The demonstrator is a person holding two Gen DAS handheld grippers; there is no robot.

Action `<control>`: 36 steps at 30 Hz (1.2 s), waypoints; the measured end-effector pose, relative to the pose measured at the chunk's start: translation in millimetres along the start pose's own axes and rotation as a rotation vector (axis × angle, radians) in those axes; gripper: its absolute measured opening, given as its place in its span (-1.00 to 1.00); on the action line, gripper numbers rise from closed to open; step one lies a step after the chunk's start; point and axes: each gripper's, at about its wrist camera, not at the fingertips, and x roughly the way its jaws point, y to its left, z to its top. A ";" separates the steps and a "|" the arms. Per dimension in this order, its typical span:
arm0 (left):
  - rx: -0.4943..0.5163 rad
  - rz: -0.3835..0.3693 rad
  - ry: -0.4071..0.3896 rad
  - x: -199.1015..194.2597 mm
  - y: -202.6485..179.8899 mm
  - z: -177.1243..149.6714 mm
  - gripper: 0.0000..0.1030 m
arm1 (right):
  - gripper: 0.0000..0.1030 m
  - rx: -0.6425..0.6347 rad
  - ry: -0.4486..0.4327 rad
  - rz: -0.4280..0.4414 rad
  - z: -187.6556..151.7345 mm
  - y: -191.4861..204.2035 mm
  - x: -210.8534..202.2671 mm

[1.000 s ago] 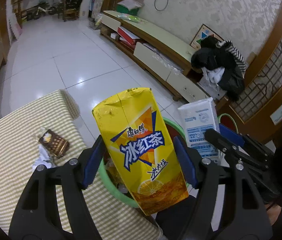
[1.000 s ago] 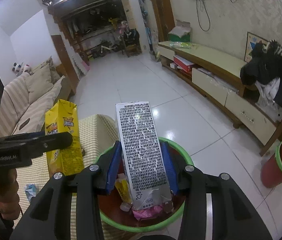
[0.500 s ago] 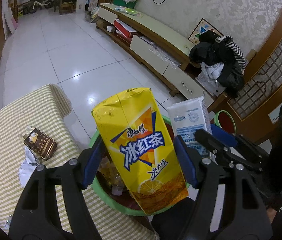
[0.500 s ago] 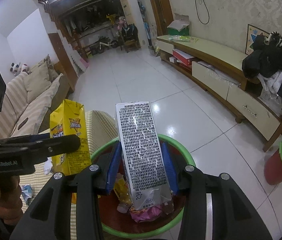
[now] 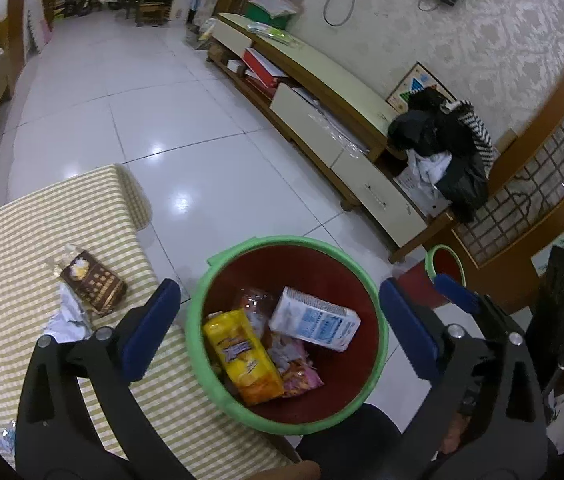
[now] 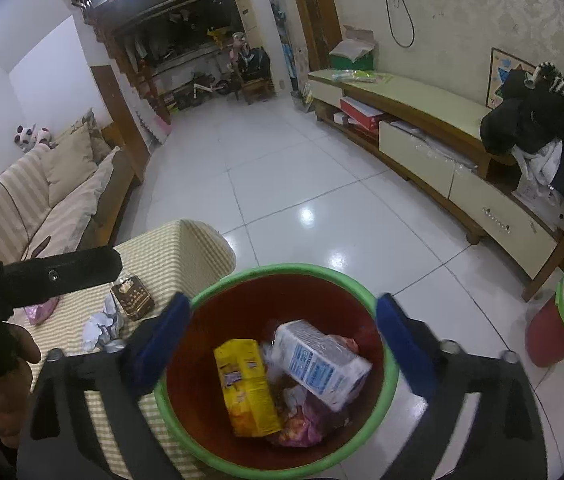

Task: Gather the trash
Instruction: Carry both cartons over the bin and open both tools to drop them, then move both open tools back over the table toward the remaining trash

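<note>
Cartons – yellow tea carton (image 5: 244, 356) and white milk carton (image 5: 316, 322) – lay inside the bin (image 5: 238, 250); both tongs hung spread, empty. Brown packet (image 5: 94, 282) and crumpled paper (image 5: 64, 318) beside the bin still waited on the surface (image 5: 22, 240).

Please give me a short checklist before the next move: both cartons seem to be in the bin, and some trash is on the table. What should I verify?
1. Left gripper open and empty: ok.
2. Right gripper open and empty: ok.
3. Yellow carton inside the bin: ok, lying below the rim.
4. White carton inside the bin: ok, resting on the other trash.
5. Trash left on the table: not ok; a brown packet and crumpled paper lie there, and a pink wrapper.
6. Room left in the bin: ok, the contents sit well under the rim.
</note>
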 end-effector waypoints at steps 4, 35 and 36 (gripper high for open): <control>-0.015 0.040 -0.015 -16.9 16.8 -4.8 0.89 | 0.86 -0.009 0.014 0.008 -2.0 13.4 -0.6; -0.326 0.381 -0.144 -219.6 246.4 -111.0 0.90 | 0.86 -0.248 0.163 0.239 -43.7 245.1 39.0; -0.334 0.387 -0.142 -220.7 251.6 -111.6 0.90 | 0.86 -0.248 0.169 0.243 -44.7 249.0 41.5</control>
